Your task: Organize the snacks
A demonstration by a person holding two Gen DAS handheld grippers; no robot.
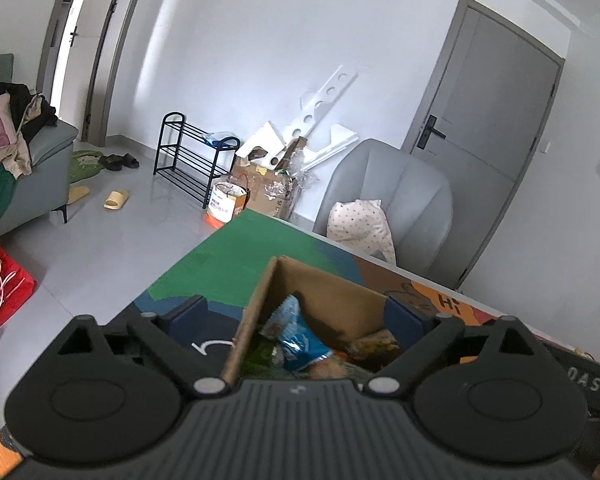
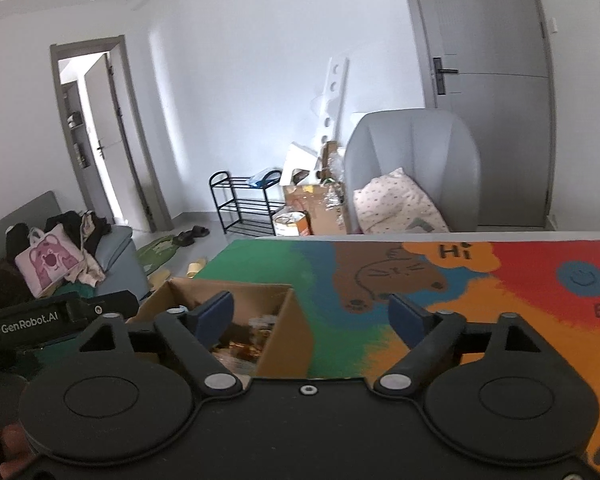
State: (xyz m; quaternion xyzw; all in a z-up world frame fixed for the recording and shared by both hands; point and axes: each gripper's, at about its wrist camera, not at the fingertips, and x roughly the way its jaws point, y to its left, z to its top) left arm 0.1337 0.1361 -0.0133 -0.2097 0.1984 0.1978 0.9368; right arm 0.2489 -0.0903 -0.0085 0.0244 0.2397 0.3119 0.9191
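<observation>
Both grippers hang over the colourful table mat (image 2: pixel 500 304), jaws spread wide and holding nothing. On the left, the left gripper (image 1: pixel 296 316) hovers above an open cardboard box (image 1: pixel 260 308), its fingers straddling the box's near end; inside lie the snacks, a blue packet (image 1: pixel 300 340) leaning on the others. Further right, the right gripper (image 2: pixel 312 316) has its left finger (image 2: pixel 216 312) in front of that box (image 2: pixel 288 332), the other over bare mat.
</observation>
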